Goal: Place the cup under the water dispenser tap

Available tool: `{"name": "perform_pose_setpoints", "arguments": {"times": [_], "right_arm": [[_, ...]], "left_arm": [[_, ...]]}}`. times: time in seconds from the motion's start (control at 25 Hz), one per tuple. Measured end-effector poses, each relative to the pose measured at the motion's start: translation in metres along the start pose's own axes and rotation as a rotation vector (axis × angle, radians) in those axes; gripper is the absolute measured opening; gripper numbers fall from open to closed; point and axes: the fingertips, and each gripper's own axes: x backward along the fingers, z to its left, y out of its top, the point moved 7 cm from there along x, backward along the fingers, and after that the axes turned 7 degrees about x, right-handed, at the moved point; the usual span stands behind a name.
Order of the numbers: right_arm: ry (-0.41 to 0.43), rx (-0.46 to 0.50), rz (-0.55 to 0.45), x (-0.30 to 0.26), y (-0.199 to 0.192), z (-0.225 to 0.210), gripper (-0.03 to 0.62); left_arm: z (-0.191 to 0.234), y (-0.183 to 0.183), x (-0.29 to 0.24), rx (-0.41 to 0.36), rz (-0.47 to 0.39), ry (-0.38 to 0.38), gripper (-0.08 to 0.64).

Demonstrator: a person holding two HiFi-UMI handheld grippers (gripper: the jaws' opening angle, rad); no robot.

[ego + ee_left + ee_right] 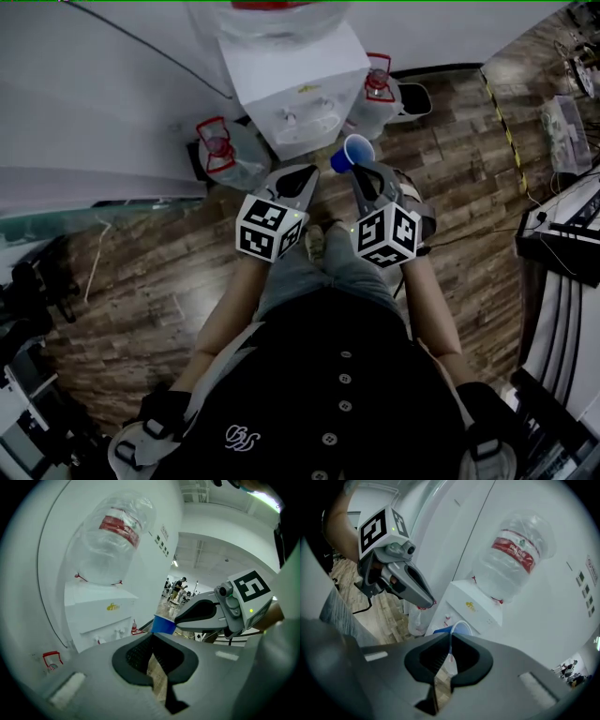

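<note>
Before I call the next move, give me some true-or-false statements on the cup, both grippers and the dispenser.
1. The right gripper pinches the blue cup by its rim. True.
2. The cup already stands under the taps. False: it is held in the air, to the right of the dispenser in the head view.
3. The left gripper holds a bottle. False: its jaws are together, with nothing between them.
4. A large water bottle sits upturned on the dispenser. True.
</note>
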Motion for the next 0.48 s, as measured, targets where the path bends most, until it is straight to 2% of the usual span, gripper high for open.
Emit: {"name": "perform_pose_setpoints", "arguments": {"times": [0.28,0.48], "right_arm": [[0.058,0.003,0.023,-0.023,-0.021,-0.003,0.018],[0.089,0.018,0.014,-0.04,-0.03,-0.009,0.018]], "left_arm": [[0.006,-0.007,-0.018,0.045,0.024,0.014,0.003],[0.012,-0.013,-0.034,0.09,-0.003,0.008,0.003]]}}
